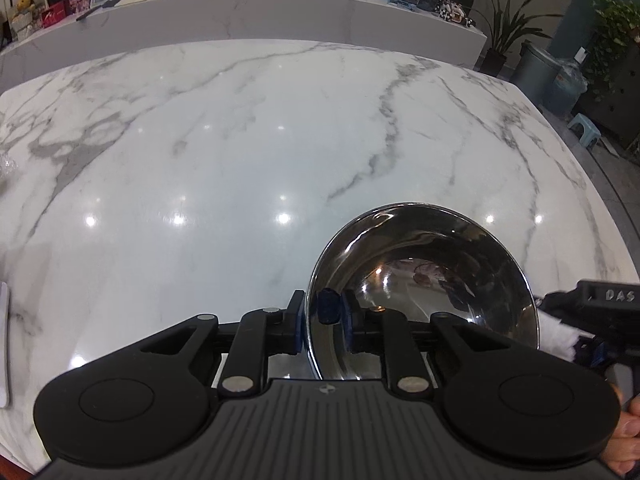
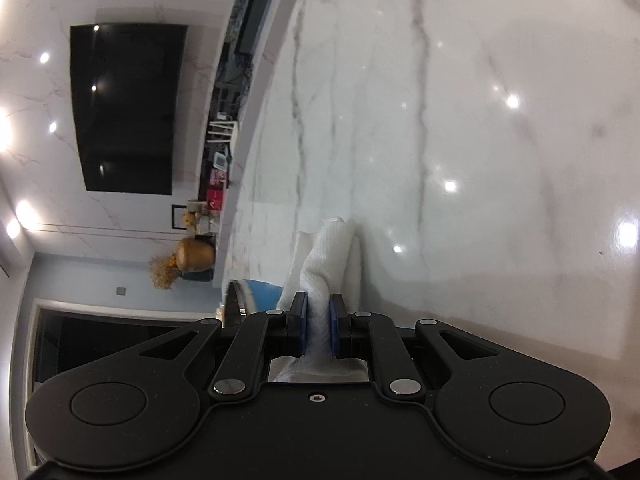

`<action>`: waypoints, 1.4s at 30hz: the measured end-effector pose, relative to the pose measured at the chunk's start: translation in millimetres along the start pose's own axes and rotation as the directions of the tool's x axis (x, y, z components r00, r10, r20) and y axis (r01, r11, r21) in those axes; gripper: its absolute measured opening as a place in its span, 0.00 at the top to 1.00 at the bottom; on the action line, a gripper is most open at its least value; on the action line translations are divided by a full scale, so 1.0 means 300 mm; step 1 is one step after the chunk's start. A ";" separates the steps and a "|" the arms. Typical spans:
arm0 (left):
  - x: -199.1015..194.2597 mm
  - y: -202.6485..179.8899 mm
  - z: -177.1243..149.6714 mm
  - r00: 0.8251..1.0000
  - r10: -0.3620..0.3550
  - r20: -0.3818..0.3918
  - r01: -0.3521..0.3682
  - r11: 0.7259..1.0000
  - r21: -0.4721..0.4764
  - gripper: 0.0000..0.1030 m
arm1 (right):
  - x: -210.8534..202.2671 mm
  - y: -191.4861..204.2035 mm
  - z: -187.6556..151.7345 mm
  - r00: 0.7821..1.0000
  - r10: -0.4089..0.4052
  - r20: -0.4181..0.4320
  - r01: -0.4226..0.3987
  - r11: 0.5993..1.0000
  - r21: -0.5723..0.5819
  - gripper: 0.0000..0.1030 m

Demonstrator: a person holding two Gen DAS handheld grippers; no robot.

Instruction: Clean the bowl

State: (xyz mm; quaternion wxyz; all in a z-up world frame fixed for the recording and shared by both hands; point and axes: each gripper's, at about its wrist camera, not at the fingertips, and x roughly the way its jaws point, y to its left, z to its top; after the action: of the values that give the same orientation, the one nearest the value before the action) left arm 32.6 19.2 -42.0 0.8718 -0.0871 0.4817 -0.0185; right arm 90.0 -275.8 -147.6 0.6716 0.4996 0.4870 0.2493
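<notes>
A shiny steel bowl (image 1: 424, 292) is tilted on edge above the marble table (image 1: 240, 140), its hollow facing right. My left gripper (image 1: 320, 320) is shut on the bowl's near rim, one blue pad outside and one inside. In the left wrist view the right gripper (image 1: 600, 320) shows at the right edge with a white cloth (image 1: 554, 334) just beside the bowl's right rim. The right wrist view is rolled sideways: my right gripper (image 2: 319, 330) is shut on the folded white cloth (image 2: 332, 256), which sticks out past the fingertips. The bowl does not appear in that view.
A raised marble ledge (image 1: 240, 4) with boxes, a router and pictures runs behind the table. A grey bin (image 1: 536, 68), plants and a small stool (image 1: 584, 126) stand off the table's right side. A flat white object (image 1: 3, 340) lies at the table's left edge. A person's hand (image 1: 624, 440) shows at lower right.
</notes>
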 end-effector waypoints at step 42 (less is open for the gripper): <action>0.016 0.022 0.014 0.999 -0.027 -0.047 0.024 0.997 -0.068 0.85 | 0.019 0.031 -0.004 0.999 0.017 0.033 -0.019 0.998 0.062 0.90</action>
State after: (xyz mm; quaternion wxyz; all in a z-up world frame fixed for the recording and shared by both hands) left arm 38.4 25.6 -45.0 0.8563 -0.1221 0.5016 -0.0157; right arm 92.6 -267.1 -141.5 0.6614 0.5286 0.4790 0.2317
